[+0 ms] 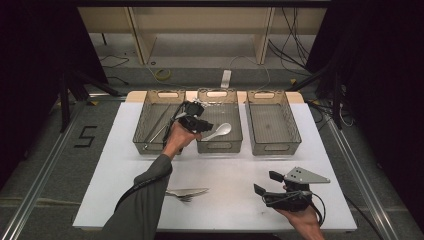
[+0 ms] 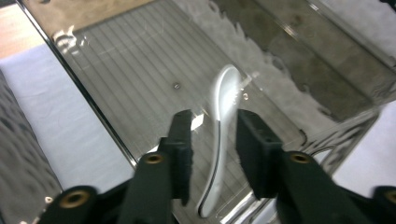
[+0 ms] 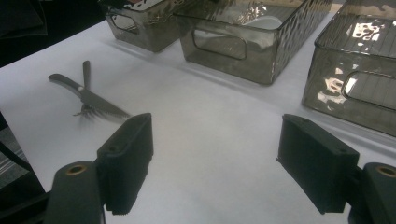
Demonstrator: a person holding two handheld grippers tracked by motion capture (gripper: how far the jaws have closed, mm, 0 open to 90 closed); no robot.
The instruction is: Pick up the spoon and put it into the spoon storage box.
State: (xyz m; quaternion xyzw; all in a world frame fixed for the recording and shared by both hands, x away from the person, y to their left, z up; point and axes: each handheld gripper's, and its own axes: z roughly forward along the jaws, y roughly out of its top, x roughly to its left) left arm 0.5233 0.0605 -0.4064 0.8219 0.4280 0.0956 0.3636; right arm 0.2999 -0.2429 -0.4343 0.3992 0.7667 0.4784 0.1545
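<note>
While the left hand-held gripper point(image 1: 200, 123) hangs over the middle bin point(image 1: 219, 145), its jaws stand part-way open on either side of the white spoon point(image 2: 223, 121), with a gap visible between each pad and the handle in the left gripper view; the spoon is therefore judged released rather than gripped, lying on the ribbed floor of that bin with its bowl toward the far end and its handle toward the near wall. Sorting by type appears to explain the layout: three clear bins sit in a row along the far edge of the worktop point(image 1: 230, 200), the left bin point(image 1: 155, 142) already holding long metal utensils point(image 1: 159, 131) laid lengthwise, the middle one taking the spoon, and the right bin point(image 1: 272, 145) showing nothing inside. A knife point(image 3: 88, 98) and a fork point(image 3: 86, 74) lie crossed near the front edge of the worktop, left of centre, presumably awaiting their turn. The right hand-held gripper point(image 1: 266, 183) rests low near the front right corner, jaws spread wide with nothing between them, well apart from the cutlery; its idle, open stance suggests it is kept ready for the next pick while the left hand completes the deposit.
</note>
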